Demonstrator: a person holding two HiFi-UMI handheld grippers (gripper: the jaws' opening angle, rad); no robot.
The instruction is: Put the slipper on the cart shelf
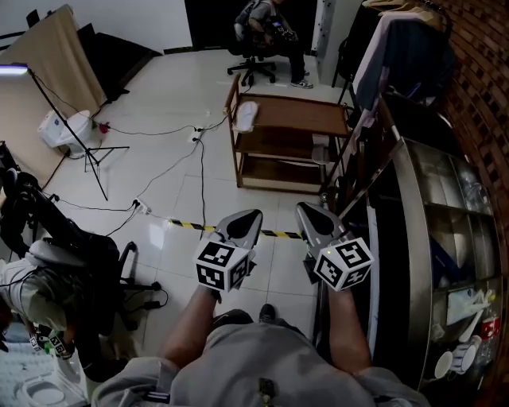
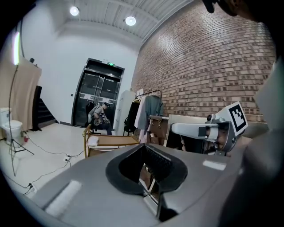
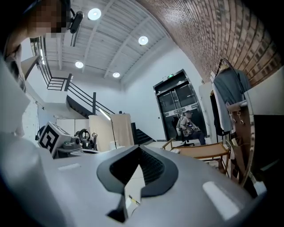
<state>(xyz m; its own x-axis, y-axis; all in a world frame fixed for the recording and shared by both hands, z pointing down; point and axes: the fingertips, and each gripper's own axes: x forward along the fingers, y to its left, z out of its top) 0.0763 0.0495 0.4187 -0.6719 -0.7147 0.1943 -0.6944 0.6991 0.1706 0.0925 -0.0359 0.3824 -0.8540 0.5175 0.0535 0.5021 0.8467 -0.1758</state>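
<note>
Approach step, I judge: left gripper (image 1: 241, 222) and right gripper (image 1: 312, 216) both closed and empty (nothing between jaws), well short of the cart (image 1: 302, 116). Slipper (image 1: 246, 116) lies on the cart top, left end. Next: close in, open jaws, grasp it.

A person (image 1: 266, 24) is seated on an office chair (image 1: 256, 70); garments (image 1: 409, 56) are hung beside the brick wall (image 1: 477, 63)
</note>
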